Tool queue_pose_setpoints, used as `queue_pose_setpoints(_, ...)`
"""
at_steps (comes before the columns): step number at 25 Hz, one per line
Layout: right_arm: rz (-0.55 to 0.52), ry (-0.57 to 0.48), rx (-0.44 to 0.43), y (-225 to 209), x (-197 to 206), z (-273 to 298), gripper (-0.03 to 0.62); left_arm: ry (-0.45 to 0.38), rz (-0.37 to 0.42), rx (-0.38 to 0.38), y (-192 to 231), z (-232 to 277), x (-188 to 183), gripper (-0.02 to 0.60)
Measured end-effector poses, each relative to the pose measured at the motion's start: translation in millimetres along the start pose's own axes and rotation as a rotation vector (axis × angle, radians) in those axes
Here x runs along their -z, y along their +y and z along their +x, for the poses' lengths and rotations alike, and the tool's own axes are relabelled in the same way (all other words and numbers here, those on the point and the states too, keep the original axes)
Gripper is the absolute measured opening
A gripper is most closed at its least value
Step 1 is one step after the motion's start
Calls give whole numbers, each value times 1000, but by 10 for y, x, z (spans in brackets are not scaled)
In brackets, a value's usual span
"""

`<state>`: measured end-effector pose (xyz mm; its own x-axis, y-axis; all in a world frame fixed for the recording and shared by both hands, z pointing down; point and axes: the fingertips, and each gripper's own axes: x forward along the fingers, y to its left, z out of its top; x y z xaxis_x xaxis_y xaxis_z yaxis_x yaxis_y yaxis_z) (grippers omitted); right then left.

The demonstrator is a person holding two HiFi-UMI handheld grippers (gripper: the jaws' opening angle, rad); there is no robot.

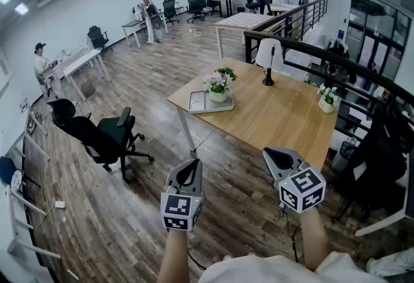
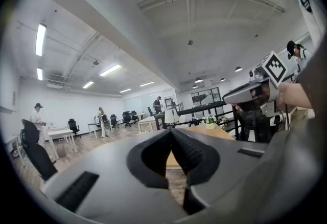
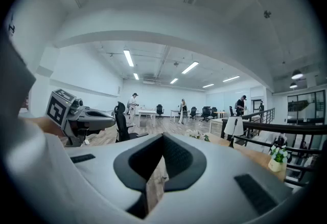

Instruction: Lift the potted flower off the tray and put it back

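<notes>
A potted flower (image 1: 218, 85) with pale blooms and green leaves stands in a white tray (image 1: 200, 103) at the near left corner of a wooden table (image 1: 278, 114). My left gripper (image 1: 190, 167) and right gripper (image 1: 273, 154) hover over the floor well short of the table, both shut and empty. In the right gripper view the flower (image 3: 198, 135) shows small and far beyond the shut right gripper (image 3: 163, 137). The shut left gripper (image 2: 171, 131) points level toward the table, with the right gripper (image 2: 240, 96) at its right.
A second potted flower (image 1: 328, 99) stands at the table's right edge and a white lamp (image 1: 269, 55) near its far side. A black office chair (image 1: 103, 134) stands on the wood floor to the left. A dark railing (image 1: 336, 55) runs behind the table. People stand at distant desks.
</notes>
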<state>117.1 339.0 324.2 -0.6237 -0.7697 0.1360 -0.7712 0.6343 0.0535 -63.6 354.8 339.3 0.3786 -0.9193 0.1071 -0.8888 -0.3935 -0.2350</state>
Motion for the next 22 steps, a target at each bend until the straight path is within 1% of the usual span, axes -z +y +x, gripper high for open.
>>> queue_pose_setpoints(3, -5, 3, 3, -10, 12, -5, -3, -7, -17, -22, 29, 7, -1, 12)
queue_pose_setpoints(6, 0, -16, 14, -13, -19, 4, -3, -9, -32, -32, 65, 7, -2, 11)
queue_pose_setpoints(10, 20, -26, 42, -24, -31, 47, -2, 0, -17, -2, 54, 18, 19, 11)
queue_pose_setpoints(15, 11, -13, 41, 87, 17, 129, -2, 1, -20, 22, 99, 8, 91, 12)
queue_pose_setpoints(19, 22, -9, 53, 148, 49, 157, -2, -6, -43, 40, 144, 14, 145, 14)
queue_pose_setpoints(22, 28, -10, 70, 191, 72, 163, -3, -10, -67, 69, 155, 27, 207, 13)
